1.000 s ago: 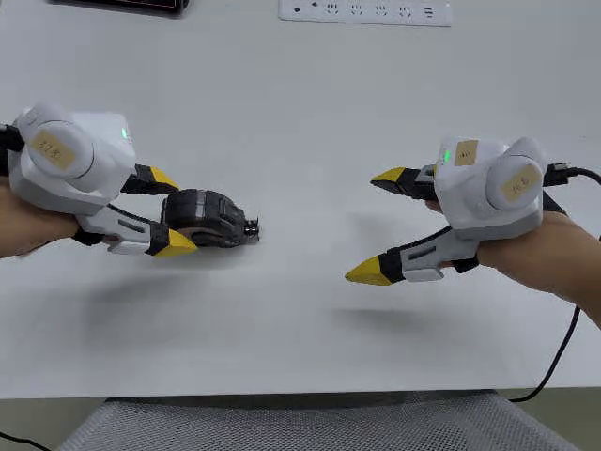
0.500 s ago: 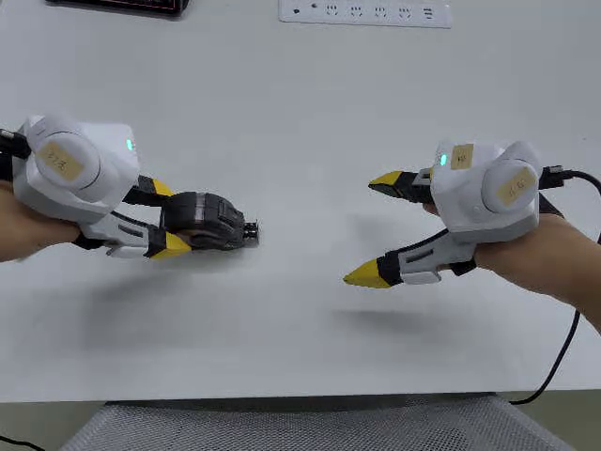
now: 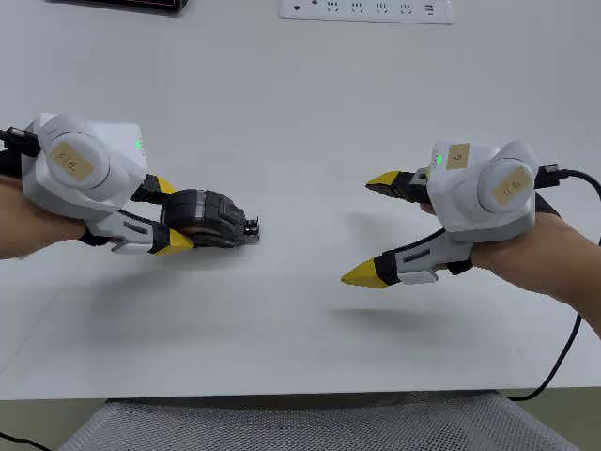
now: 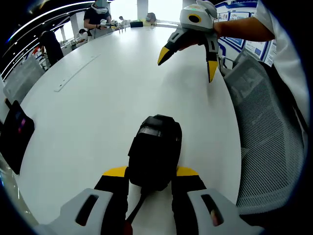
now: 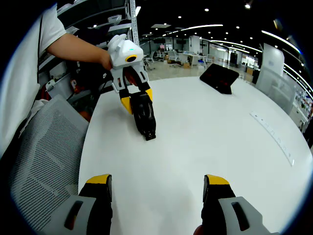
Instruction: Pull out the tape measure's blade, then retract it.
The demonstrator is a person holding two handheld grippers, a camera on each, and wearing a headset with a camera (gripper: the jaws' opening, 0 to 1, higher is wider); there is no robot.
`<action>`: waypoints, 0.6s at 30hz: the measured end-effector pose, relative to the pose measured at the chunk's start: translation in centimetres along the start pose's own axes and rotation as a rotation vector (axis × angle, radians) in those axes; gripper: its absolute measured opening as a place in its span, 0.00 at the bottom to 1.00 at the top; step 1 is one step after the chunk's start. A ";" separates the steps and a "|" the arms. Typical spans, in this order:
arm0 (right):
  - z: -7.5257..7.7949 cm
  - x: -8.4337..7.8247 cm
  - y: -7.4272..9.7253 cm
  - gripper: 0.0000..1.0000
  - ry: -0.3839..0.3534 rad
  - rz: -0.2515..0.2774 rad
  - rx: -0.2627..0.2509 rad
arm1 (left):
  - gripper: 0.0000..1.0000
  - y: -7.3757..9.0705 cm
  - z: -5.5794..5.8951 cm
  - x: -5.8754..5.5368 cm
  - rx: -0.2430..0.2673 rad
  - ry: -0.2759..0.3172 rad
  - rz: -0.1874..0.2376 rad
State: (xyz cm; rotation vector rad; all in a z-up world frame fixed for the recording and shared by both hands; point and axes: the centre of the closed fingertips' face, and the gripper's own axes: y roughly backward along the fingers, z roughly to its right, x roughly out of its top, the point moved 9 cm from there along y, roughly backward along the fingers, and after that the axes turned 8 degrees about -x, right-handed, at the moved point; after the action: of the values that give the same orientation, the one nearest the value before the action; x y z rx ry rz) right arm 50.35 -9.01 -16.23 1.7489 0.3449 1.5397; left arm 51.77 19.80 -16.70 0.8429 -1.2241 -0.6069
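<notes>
Tape measure clamped in L gripper, R gripper spread wide.

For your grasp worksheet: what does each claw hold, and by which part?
The left claw grips the tape measure by the rear of its case; the right claw is open, holding nothing.

The tape measure has a black plastic case, mostly matt with a glossier side panel; the bench is smooth, white and low-sheen. The left hand-held gripper and right hand-held gripper have smooth white plastic shells with tan paper-like labels. The chair seat is grey woven mesh.
</notes>
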 end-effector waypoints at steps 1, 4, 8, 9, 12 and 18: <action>0.0 0.0 0.0 0.75 -0.001 0.001 0.001 | 0.29 0.0 0.0 0.0 0.001 -0.008 -0.005; 0.0 -0.1 -0.2 0.75 -0.003 0.001 0.003 | 0.29 -0.1 -0.1 0.1 -0.002 -0.015 -0.011; -0.1 -0.1 -0.4 0.74 -0.002 0.001 0.008 | 0.29 -0.2 -0.2 0.3 -0.015 -0.031 -0.029; -0.2 -0.1 -0.4 0.74 0.001 0.002 0.008 | 0.29 -0.2 -0.2 0.3 -0.021 -0.024 -0.031; -0.2 0.0 -0.6 0.74 0.005 0.008 0.007 | 0.28 -0.2 -0.2 0.3 -0.024 -0.030 -0.043; -0.3 0.4 -1.1 0.70 -0.002 0.028 0.014 | 0.27 -0.3 -0.1 0.3 -0.003 -0.068 -0.067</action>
State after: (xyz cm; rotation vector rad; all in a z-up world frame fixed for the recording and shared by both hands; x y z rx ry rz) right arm 50.45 -7.90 -16.66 1.7728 0.3323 1.5590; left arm 51.94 19.38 -16.76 0.8693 -1.2601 -0.6962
